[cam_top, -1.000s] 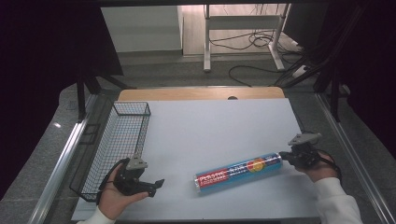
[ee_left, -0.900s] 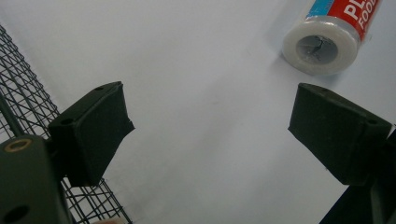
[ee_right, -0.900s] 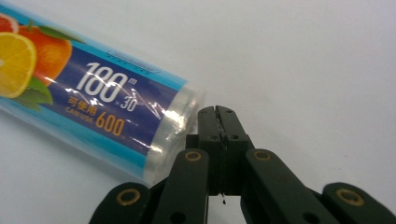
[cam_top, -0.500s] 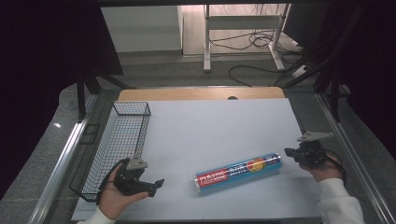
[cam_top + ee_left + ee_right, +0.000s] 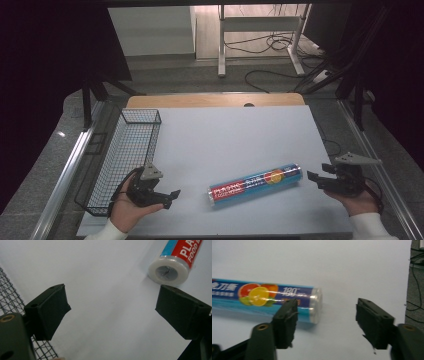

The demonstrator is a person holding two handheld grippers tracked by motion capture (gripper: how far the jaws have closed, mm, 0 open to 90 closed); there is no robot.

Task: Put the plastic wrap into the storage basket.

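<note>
A pale grey table (image 5: 235,135) stands in a dim room, with cables on the floor behind it and a wire basket (image 5: 127,150) along its left edge. Near the front of the table lies a roll of food wrap (image 5: 256,185), flat on its side, its long axis running from lower left to upper right across the high view. The right gripper (image 5: 314,178) sits just off the roll's right-hand end, apart from it; its jaws have just been opening and now stand spread with nothing between them, and in the right gripper view the roll (image 5: 262,300) ends just short of the gap. The left gripper (image 5: 171,196) rests near the basket, jaws spread wide and empty, pointing toward the roll's near end (image 5: 168,271), which shows its hollow core. The right gripper looks the nearer of the two. A grip by either would likely have to cross the roll's width, not its length.
</note>
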